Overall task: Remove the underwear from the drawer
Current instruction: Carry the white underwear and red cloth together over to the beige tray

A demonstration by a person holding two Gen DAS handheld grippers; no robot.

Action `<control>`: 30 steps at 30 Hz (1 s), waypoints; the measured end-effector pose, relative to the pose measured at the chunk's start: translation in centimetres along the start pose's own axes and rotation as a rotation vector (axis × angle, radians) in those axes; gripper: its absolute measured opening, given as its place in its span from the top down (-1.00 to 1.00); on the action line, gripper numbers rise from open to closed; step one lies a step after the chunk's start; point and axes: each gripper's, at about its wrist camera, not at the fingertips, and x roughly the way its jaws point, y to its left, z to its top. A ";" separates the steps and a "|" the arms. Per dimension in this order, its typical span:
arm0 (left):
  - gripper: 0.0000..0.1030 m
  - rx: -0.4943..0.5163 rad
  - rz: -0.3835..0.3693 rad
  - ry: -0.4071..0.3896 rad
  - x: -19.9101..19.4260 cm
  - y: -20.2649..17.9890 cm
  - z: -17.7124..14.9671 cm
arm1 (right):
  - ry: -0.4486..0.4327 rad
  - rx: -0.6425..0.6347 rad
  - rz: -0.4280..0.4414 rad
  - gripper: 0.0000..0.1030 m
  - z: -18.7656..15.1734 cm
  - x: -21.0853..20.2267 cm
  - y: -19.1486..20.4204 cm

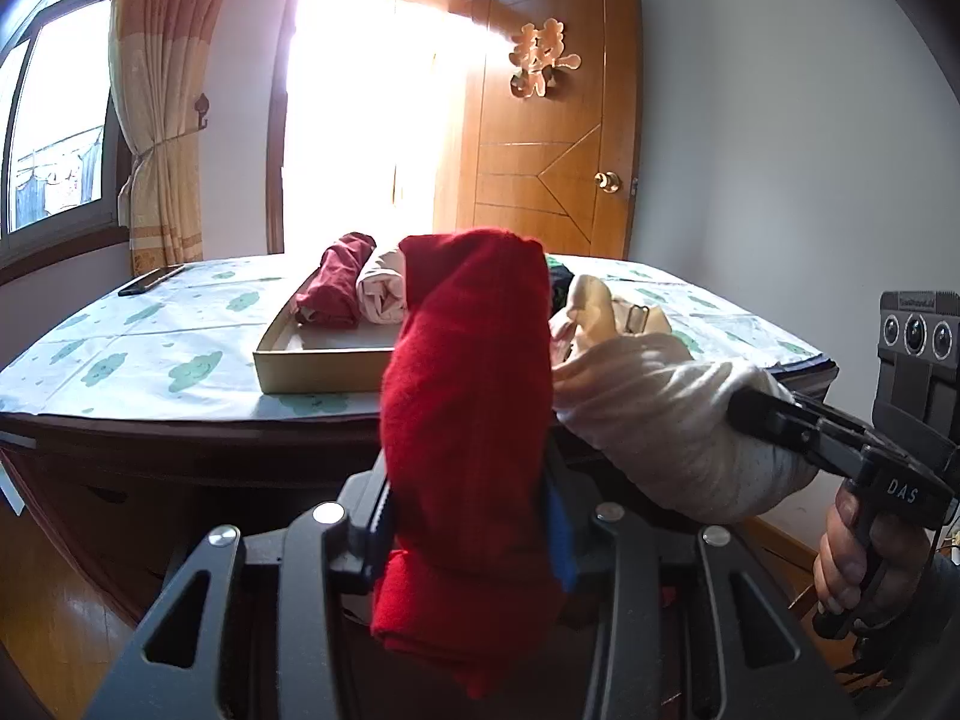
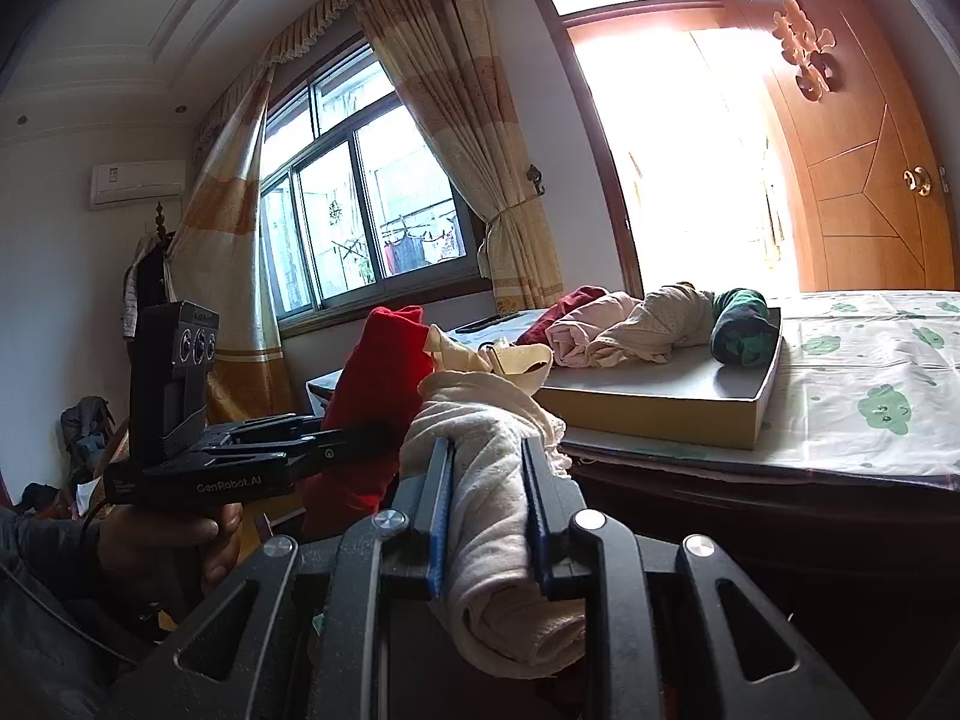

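My left gripper (image 1: 468, 516) is shut on a rolled red underwear (image 1: 468, 396), held upright in front of the table edge; it also shows in the right wrist view (image 2: 378, 396). My right gripper (image 2: 486, 498) is shut on a rolled cream-white underwear (image 2: 498, 516), seen in the left wrist view (image 1: 660, 414) to the right of the red roll. The shallow cardboard drawer tray (image 1: 318, 369) lies on the table and holds a dark red roll (image 1: 336, 288), a pink roll (image 1: 381, 291), a beige roll (image 2: 666, 321) and a green roll (image 2: 741, 324).
The table has a white cloth with green cloud prints (image 2: 870, 384). A dark phone (image 1: 150, 280) lies at its far left. A cream garment with a clip (image 1: 618, 315) lies near the table's right edge. A wooden door (image 1: 552, 138) and a curtained window (image 2: 360, 210) stand behind.
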 end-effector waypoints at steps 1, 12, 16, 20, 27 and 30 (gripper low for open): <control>0.22 0.000 0.002 -0.002 0.0 0.0 0.2 | 0.001 0.003 0.000 0.55 0.1 0.0 0.0; 0.22 0.019 0.003 -0.005 1.0 0.4 2.7 | -0.012 0.063 -0.017 0.55 2.2 0.0 -1.3; 0.22 0.035 0.004 0.000 1.6 0.1 3.6 | -0.022 0.051 -0.029 0.55 3.4 0.1 -1.4; 0.22 0.052 0.006 0.004 2.2 -0.2 4.5 | -0.037 0.054 -0.037 0.55 4.6 0.2 -1.9; 0.22 0.054 -0.001 0.013 3.6 0.1 6.7 | -0.042 0.101 -0.045 0.55 6.7 0.9 -3.7; 0.22 0.068 0.004 0.022 4.4 0.1 7.4 | -0.041 0.117 -0.051 0.55 7.5 1.2 -4.3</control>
